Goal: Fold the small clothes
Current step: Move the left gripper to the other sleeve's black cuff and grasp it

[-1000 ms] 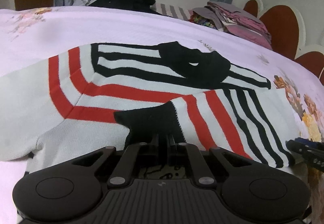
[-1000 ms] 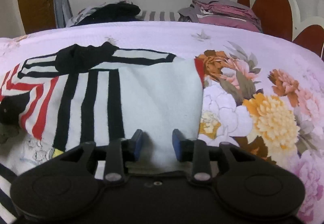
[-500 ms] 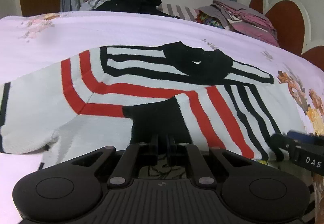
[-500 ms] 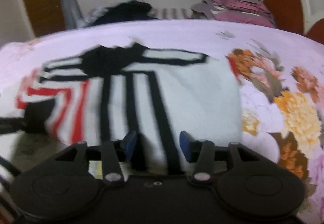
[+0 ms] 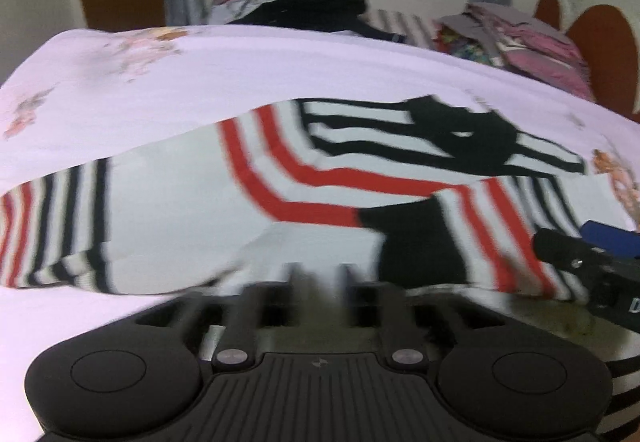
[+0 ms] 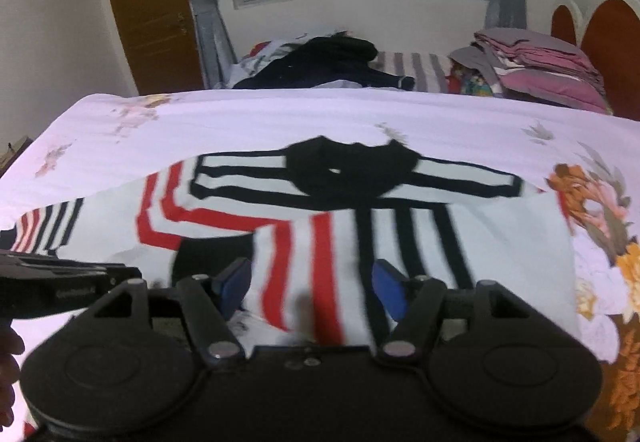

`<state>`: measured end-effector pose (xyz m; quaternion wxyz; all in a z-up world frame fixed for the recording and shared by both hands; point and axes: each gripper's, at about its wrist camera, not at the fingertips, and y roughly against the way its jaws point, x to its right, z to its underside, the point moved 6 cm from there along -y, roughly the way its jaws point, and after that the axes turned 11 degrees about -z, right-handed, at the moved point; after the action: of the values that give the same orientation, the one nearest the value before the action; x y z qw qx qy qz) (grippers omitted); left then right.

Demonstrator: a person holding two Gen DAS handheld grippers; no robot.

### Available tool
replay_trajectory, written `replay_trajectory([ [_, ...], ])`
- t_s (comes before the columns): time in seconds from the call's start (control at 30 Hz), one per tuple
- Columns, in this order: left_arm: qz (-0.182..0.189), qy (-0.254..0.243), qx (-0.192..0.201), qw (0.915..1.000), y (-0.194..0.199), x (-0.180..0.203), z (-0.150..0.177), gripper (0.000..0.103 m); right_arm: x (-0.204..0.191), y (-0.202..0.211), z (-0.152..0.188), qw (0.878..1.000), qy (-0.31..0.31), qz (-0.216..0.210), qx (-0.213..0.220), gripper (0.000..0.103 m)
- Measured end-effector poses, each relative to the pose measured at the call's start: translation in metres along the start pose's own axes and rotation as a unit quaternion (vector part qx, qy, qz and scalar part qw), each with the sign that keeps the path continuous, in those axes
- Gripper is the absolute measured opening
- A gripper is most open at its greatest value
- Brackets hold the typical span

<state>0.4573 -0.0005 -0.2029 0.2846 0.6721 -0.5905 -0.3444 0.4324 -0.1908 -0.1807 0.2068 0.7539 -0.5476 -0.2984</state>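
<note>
A white knit sweater (image 5: 180, 210) with red and black stripes and a black collar (image 5: 460, 138) lies flat on the bed. One sleeve is folded across its body and ends in a black cuff (image 5: 420, 242). My left gripper (image 5: 320, 278) hovers just left of that cuff. Its blurred jaws are opening and hold nothing. In the right wrist view my right gripper (image 6: 312, 286) hangs over the sweater (image 6: 500, 242) near the red stripes. Its blue pads (image 6: 236, 282) stand wide apart and are still opening, with cloth lying below them unpinched. The left gripper's side (image 6: 60, 282) shows at the left edge there.
The bed has a lilac sheet (image 6: 280, 114) with flower prints on its right side. At the far edge lie a heap of dark clothes (image 6: 320, 58) and a folded pink and grey stack (image 6: 540, 62). A brown headboard (image 6: 612, 34) stands at the right, a door (image 6: 148, 2) at the back left.
My left gripper has let go of the black cuff, opened, and drawn back to the left. My right gripper has opened wider and slid left over the sweater's striped middle.
</note>
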Motion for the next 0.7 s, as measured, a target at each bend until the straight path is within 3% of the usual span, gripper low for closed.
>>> replay_trajectory([
  [0.03,-0.007,0.006,0.008,0.9999,0.0,-0.01,-0.001,0.095,-0.006,-0.004,-0.001,1.0,0.002,-0.001,-0.001,0.068],
  [0.07,-0.008,0.011,0.026,0.9996,0.003,-0.018,-0.002,0.102,-0.013,-0.008,-0.003,1.0,0.004,-0.002,-0.003,0.068],
  [0.13,-0.008,0.008,0.052,0.9986,0.007,-0.034,-0.005,0.102,-0.024,-0.017,-0.004,1.0,0.008,-0.004,-0.007,0.068],
  [0.4,-0.031,0.031,0.025,0.9987,-0.012,-0.099,-0.008,0.102,-0.069,-0.051,-0.01,0.999,0.024,-0.012,-0.023,0.068],
  [0.7,-0.066,0.066,0.011,0.9956,-0.034,-0.168,0.001,0.102,-0.094,-0.078,-0.015,0.999,0.027,-0.007,-0.032,0.068],
])
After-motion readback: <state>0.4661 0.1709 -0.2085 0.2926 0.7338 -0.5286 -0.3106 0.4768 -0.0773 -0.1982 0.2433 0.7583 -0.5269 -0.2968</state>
